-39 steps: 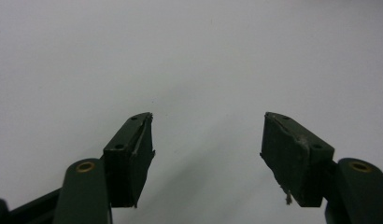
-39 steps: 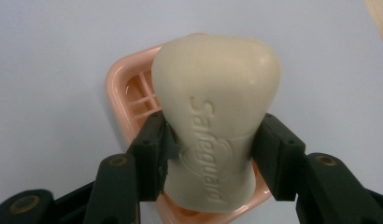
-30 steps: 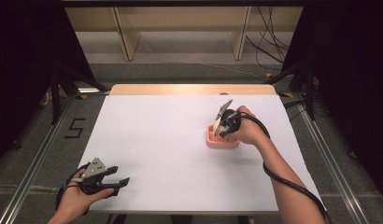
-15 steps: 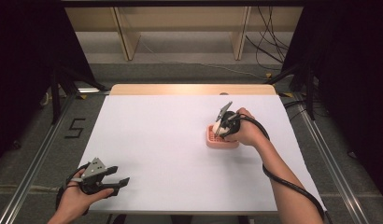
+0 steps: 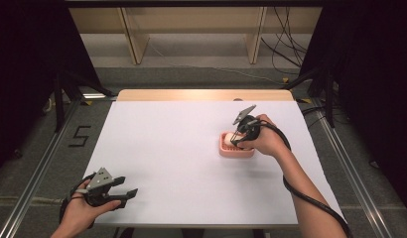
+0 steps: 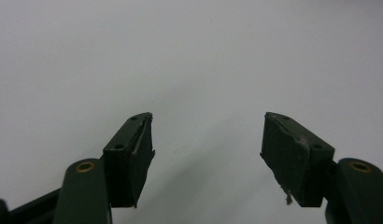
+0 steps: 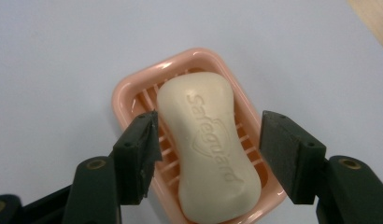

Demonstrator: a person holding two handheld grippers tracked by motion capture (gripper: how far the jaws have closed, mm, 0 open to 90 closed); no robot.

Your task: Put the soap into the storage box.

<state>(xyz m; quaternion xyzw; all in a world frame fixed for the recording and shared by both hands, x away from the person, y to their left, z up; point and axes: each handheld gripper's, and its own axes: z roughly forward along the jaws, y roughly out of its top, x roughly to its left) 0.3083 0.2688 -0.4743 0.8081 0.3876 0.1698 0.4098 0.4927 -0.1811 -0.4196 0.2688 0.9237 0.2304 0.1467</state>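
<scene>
Soap (image 7: 209,150) lies in the pink dish (image 7: 129,95), right gripper (image 7: 208,149) jaws apart astride it as before; left gripper (image 6: 207,156) jaws apart, unmoved.

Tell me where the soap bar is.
The soap bar lies in the pink dish on the table's right half, between the right gripper's open jaws.

A soap dish (image 5: 237,148) sat on the table (image 5: 191,148), right of centre, with a bar of soap (image 7: 208,144) lying in it. The right gripper (image 5: 237,139) hung over the dish, its jaws apart on either side of the bar. The left gripper (image 5: 123,193) lay at the near left corner of the table, jaws apart, well apart from the dish.
</scene>
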